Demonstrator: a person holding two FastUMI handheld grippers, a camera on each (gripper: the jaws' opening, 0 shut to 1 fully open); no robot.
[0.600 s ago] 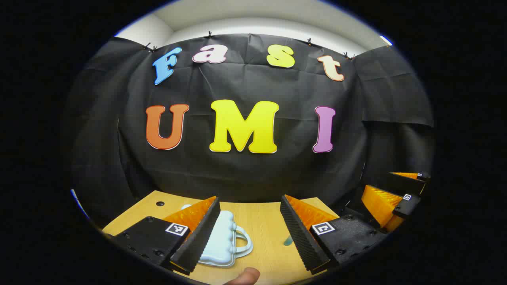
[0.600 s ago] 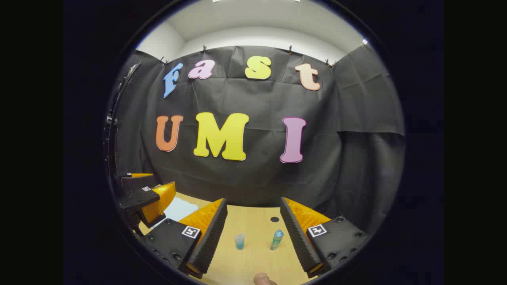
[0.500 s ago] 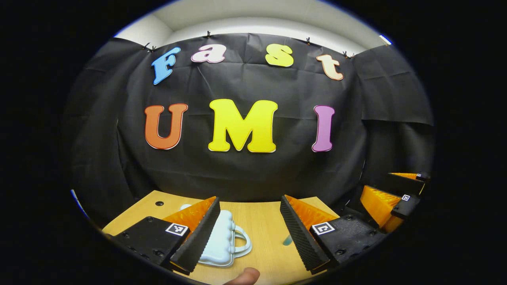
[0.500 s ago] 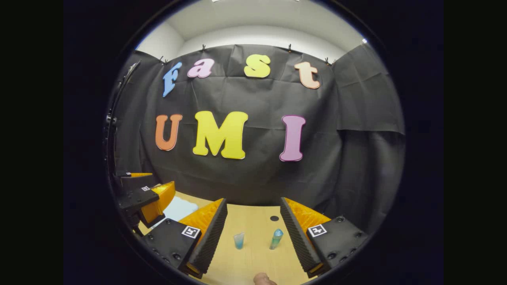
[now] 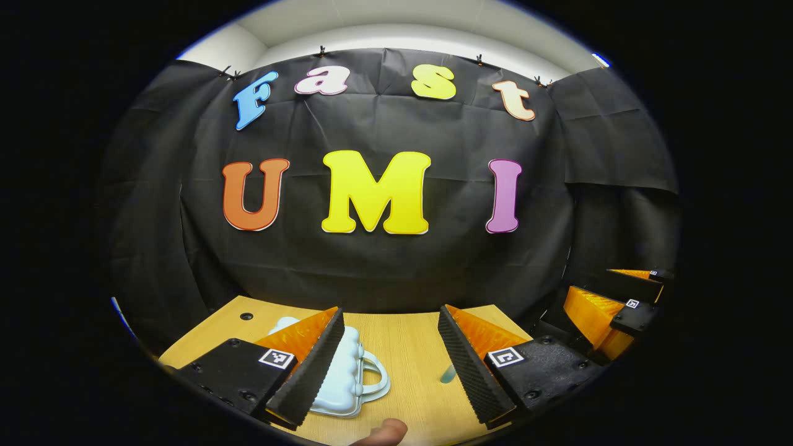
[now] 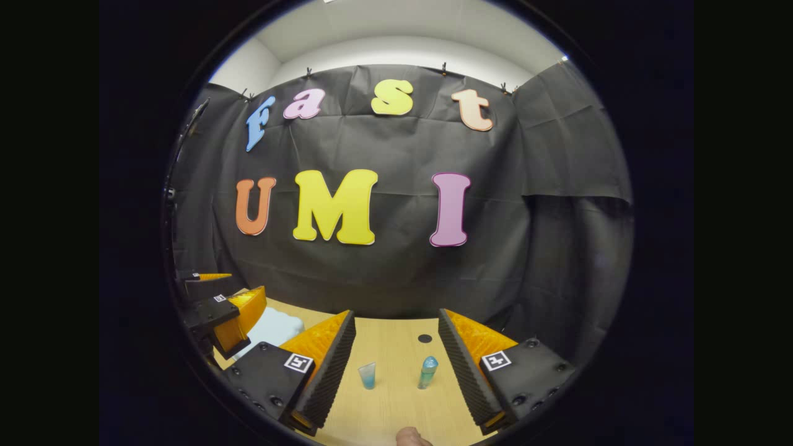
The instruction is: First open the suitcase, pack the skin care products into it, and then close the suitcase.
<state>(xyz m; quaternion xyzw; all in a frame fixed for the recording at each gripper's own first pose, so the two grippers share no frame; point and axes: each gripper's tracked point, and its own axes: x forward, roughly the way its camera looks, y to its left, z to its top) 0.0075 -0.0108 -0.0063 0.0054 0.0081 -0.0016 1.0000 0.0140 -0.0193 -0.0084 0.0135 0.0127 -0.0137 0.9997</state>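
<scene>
Left gripper view has one pale blue suitcase [image 5: 350,378] lying shut on the wooden table [image 5: 409,347], handle toward the middle, partly behind the left gripper [image 5: 390,365], whose fingers are spread wide with nothing between them. Right gripper view gives what that one mostly hides: two skin care products, a small tube [image 6: 367,375] and a teal bottle [image 6: 427,371], standing apart between the right gripper [image 6: 396,365] fingers, also spread and empty. No readable labels on anything.
</scene>
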